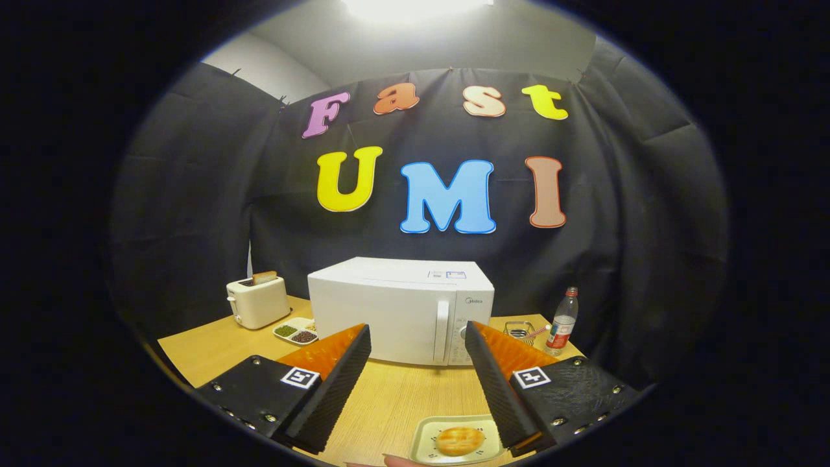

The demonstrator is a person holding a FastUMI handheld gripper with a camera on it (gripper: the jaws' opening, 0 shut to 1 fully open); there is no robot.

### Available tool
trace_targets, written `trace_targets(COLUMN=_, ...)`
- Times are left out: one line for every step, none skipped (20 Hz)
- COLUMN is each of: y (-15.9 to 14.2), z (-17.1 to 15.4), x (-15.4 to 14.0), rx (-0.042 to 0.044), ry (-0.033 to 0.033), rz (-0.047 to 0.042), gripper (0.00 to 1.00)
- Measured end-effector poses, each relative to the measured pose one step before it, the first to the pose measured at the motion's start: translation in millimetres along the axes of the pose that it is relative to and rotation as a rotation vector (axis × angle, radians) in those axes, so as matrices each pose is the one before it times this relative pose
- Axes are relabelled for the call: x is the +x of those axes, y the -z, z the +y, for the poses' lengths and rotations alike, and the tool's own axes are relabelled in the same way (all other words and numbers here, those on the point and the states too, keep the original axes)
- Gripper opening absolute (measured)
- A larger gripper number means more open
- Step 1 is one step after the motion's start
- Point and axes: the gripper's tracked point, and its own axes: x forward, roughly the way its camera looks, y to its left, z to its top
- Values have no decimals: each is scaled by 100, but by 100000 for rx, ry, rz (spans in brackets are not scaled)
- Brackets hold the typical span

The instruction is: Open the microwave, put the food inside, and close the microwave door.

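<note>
Tongs (418, 340) stand wide open, holding nothing. Between the fingers, nearest, a small plate (425, 441) carries the bun (459, 440): judged light and soft; lift by the plate rim. Beyond, bare table (402, 389) gives room. Microwave (389, 311) shut; upright handle (441, 327) is the hold.

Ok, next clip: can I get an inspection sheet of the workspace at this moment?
Surface: wooden table, bare between the fingers.
Job's things: microwave shut, handle facing the gripper; food on a small plate, near the fingers' base.
Clutter: toaster with bread, divided dish left of the microwave; bottle, wire rack right of it.
Gripper: gripper open, holding nothing.
Cables: nothing seen.
Surroundings: black cloth wall; fingertip beside the plate.
</note>
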Motion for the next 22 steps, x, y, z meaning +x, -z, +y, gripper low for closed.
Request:
trace_targets(y=653, z=-3, x=788, rx=1326, ry=8, rz=-64, gripper=93)
trace_targets(y=478, z=47, x=751, rx=1511, ry=-256, rz=89, gripper=93)
trace_targets(y=629, z=-72, x=741, rx=1427, ry=41, rz=290, gripper=93)
trace_targets(y=455, z=-90, x=628, rx=819, ry=215, rz=200, gripper=93)
trace_targets(y=631, z=-160, x=849, rx=575, ry=754, rz=635, gripper=93)
trace_targets(y=520, z=-158, x=618, rx=-638, ry=907, rz=542, gripper=93)
trace_targets(y=440, z=-235, x=702, rx=-1205, ry=1391, rz=172, gripper=93)
trace_targets(y=466, z=-238, x=605, rx=-2390, ry=1395, rz=33, gripper=93)
trace_targets(y=775, z=-242, x=709, rx=-3245, ry=1669, rz=79, gripper=93)
trace_targets(y=397, z=-474, x=598, rx=-2005, ry=2161, rz=-391, gripper=93)
trace_targets(y=425, z=-533, x=622, rx=-1596, ry=2100, rz=-1237, gripper=93)
trace_targets(y=294, z=-187, x=616, rx=-716, ry=1149, rz=-1244, gripper=93)
trace_targets(y=652, z=-105, x=874, rx=-885, ry=487, rz=-235, gripper=93)
trace_targets(y=620, z=72, x=724, rx=-552, ry=-477, rz=1012, gripper=93)
trace_targets(y=517, z=152, x=857, rx=563, ry=-788, rz=1366, gripper=93)
trace_targets(y=437, z=130, x=836, rx=1312, ry=-1199, rz=1440, gripper=93)
trace_targets(y=471, z=158, x=941, rx=2254, ry=-1306, rz=1314, gripper=93)
trace_targets(y=145, z=5, x=699, rx=2170, ry=-374, rz=499, gripper=93)
trace_targets(y=-50, z=-114, x=865, rx=2070, ry=288, rz=33, gripper=93)
trace_targets(y=-43, z=-67, x=879, rx=1747, ry=548, rz=-313, gripper=93)
trace_targets(y=-128, z=89, x=1062, rx=1324, ry=266, rz=-370, gripper=93)
trace_targets(y=-33, z=22, x=891, rx=1088, ry=328, rz=770, gripper=93)
